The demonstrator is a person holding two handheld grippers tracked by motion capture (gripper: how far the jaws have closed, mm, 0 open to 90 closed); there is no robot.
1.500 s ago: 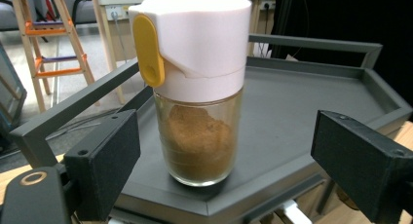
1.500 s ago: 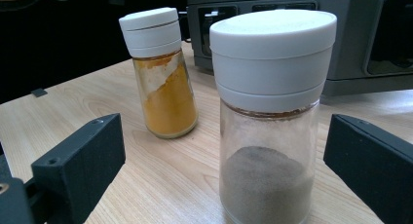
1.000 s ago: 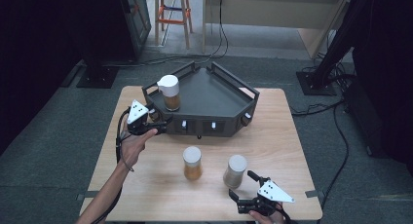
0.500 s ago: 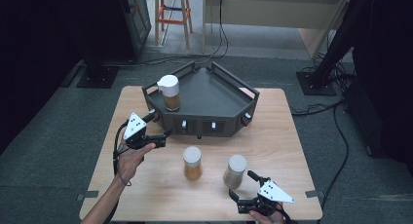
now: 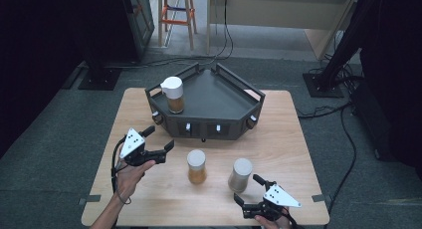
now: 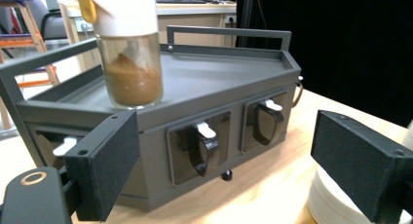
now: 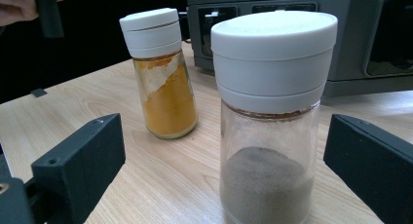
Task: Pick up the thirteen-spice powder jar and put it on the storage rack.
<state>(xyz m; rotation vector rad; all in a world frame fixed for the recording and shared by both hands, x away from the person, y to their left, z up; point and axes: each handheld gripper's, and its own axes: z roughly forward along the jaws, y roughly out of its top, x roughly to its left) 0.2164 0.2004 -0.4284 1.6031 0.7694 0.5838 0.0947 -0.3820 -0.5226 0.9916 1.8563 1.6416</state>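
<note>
A dark grey rack (image 5: pixel 205 125) stands at the back of the wooden table. A white-capped jar of brown powder (image 5: pixel 173 95) stands on the rack's left corner. In front of the rack stand a jar of orange powder (image 5: pixel 197 167) and a jar of grey powder (image 5: pixel 241 174). My left gripper (image 5: pixel 159 138) hovers open left of the orange jar, aimed at the rack (image 6: pixel 229 83) and the brown jar (image 6: pixel 131 63). My right gripper (image 5: pixel 247 189) is open just behind the grey jar (image 7: pixel 268 136), whose sides stand clear of both jaws. The orange jar (image 7: pixel 163 78) stands farther left.
The rack's front face has clip handles (image 6: pixel 202 146). A white lid (image 6: pixel 331 204) shows at the lower right of the left gripper view. Beyond the table are an orange ladder (image 5: pixel 175 15), floor cables (image 5: pixel 328 109) and dark stands.
My left gripper moved from the rack's left corner down and toward the front of the table, closer to the orange jar. The right gripper and the jars stayed put.
</note>
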